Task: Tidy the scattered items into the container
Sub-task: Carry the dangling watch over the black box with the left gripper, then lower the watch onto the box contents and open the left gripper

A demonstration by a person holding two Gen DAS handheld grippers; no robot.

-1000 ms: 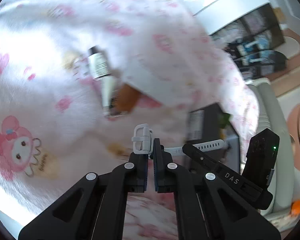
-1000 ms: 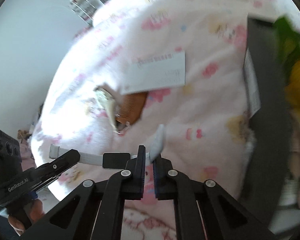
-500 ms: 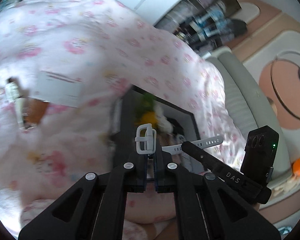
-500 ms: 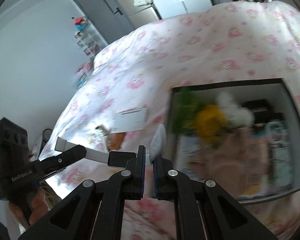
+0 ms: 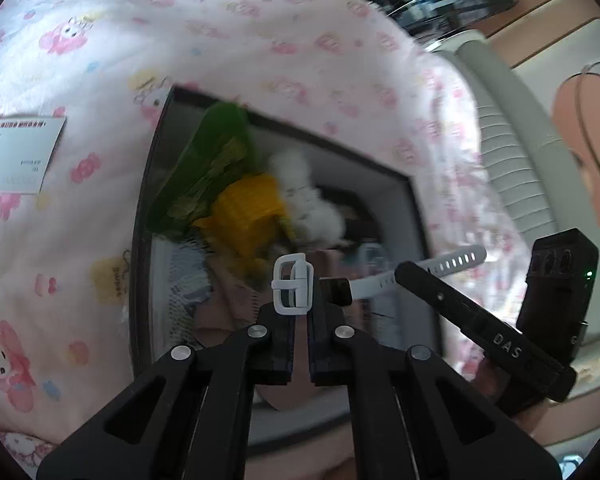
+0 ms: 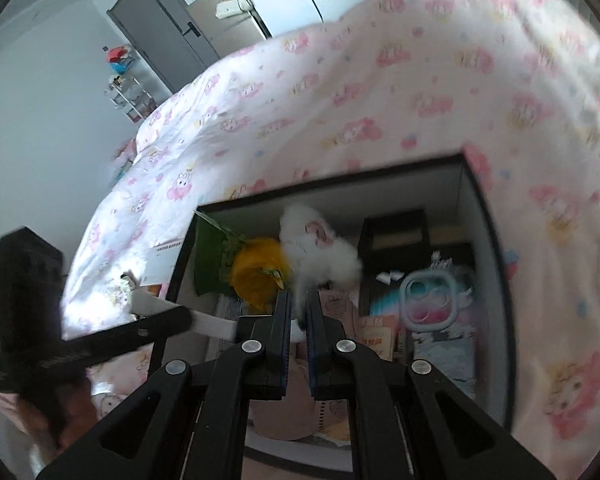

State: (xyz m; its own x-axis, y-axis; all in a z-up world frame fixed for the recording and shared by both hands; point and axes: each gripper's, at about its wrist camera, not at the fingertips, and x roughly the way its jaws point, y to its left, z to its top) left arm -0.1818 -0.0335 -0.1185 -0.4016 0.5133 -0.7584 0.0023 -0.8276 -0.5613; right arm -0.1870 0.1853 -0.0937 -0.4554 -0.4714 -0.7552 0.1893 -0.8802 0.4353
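A white-strapped watch is held between both grippers above the open black box. My left gripper is shut on its buckle end. Its holed strap end runs right to the other gripper's finger. My right gripper is shut on the watch's other strap; the plain strap stretches left to the left gripper's finger. The box holds a yellow and green toy, white fluff, a pastel ring-shaped item and pink packets.
The box rests on a bed with a pink cartoon-print quilt. A white card lies on the quilt left of the box. A grey-white headboard rises at the right. A door and shelves stand beyond the bed.
Both grippers carried the watch from over the quilt near the card to above the open box. Both stay shut on it.
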